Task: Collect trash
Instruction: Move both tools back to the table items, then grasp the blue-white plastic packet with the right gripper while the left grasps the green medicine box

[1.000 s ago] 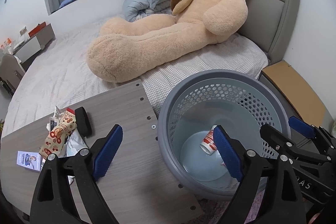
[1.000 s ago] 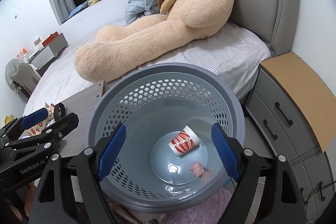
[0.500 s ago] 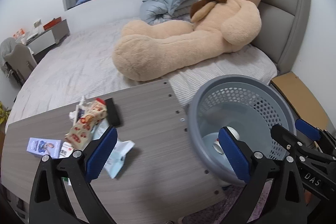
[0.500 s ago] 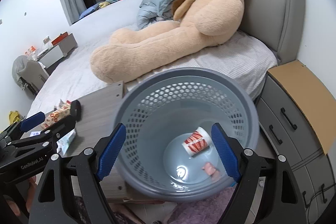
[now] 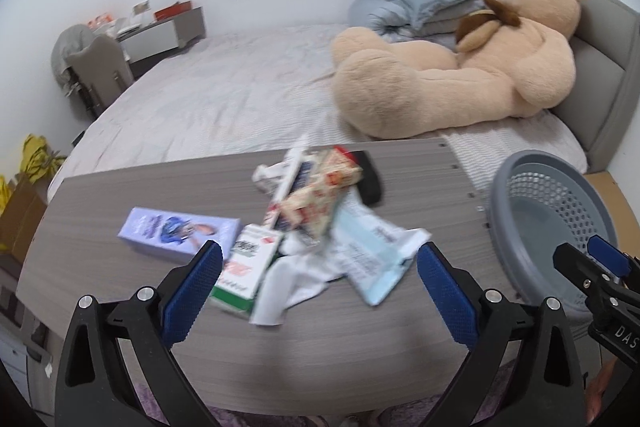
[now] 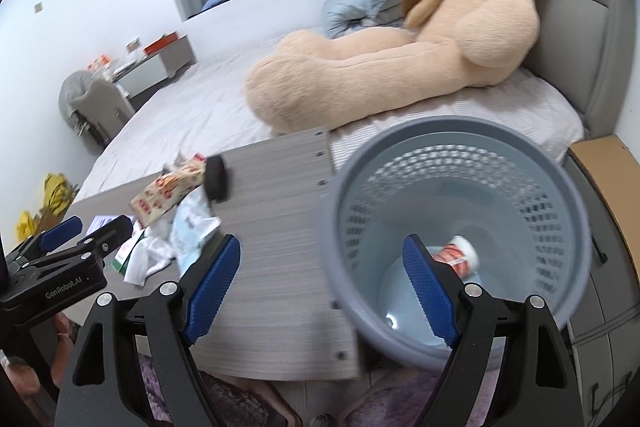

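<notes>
Table (image 5: 120,195): grey wood-grain board with small holes along its edge nearest the bin
Trash (image 5: 316,223): loose heap mid-table; a patterned carton (image 5: 320,195) on top, a black oblong (image 5: 370,179) touching its far end, crumpled white paper and a pale blue wrapper (image 5: 372,251) beneath; a lilac box (image 5: 178,233) flat on the side of the heap away from the bin
Bin (image 6: 452,143): round grey plastic, perforated wall, just off the table's end; a red-striped paper cup (image 6: 458,257) lay on its side at the smooth bottom
Left gripper (image 5: 318,281): ribbed blue pads wide apart and empty, above the heap's near edge
Right gripper (image 6: 322,283): pads wide apart, nothing between; straddled the bin's rim at the table's end
Bear (image 5: 460,67): plush tan, on the bed beyond the table
</notes>
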Demonstrator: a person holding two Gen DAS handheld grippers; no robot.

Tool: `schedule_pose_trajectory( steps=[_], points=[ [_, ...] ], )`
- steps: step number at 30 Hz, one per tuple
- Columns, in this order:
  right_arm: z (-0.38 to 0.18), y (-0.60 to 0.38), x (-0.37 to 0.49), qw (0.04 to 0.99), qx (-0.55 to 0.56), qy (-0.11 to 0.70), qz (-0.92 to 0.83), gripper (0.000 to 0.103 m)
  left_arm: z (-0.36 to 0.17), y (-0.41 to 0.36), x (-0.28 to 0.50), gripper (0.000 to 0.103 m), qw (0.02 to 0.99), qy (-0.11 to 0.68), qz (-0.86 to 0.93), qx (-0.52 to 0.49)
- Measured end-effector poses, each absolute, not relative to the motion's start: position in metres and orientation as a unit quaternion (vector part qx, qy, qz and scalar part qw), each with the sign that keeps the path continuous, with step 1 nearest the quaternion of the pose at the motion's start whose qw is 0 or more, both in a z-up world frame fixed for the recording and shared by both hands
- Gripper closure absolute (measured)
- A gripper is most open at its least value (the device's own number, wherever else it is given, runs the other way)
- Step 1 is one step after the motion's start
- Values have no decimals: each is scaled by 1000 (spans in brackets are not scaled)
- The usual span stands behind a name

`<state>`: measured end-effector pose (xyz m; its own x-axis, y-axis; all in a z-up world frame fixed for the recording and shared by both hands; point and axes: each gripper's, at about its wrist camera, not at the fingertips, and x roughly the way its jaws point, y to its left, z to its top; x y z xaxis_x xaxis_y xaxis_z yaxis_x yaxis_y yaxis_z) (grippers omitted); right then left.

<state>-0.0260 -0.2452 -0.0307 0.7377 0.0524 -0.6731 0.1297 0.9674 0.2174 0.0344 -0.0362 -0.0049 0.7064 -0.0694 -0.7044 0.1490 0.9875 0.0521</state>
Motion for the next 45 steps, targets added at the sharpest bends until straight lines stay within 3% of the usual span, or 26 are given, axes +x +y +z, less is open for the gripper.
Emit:
schedule_pose_trajectory(
  steps=[22, 45],
  points=[
    [-52, -142, 48, 906, 58, 414, 63, 23, -36, 92, 62, 7, 912, 407, 45, -3],
    [-84, -104, 106, 883, -2, 465, 63, 24, -51, 122, 78, 7, 904, 426, 37, -20]
  ],
)
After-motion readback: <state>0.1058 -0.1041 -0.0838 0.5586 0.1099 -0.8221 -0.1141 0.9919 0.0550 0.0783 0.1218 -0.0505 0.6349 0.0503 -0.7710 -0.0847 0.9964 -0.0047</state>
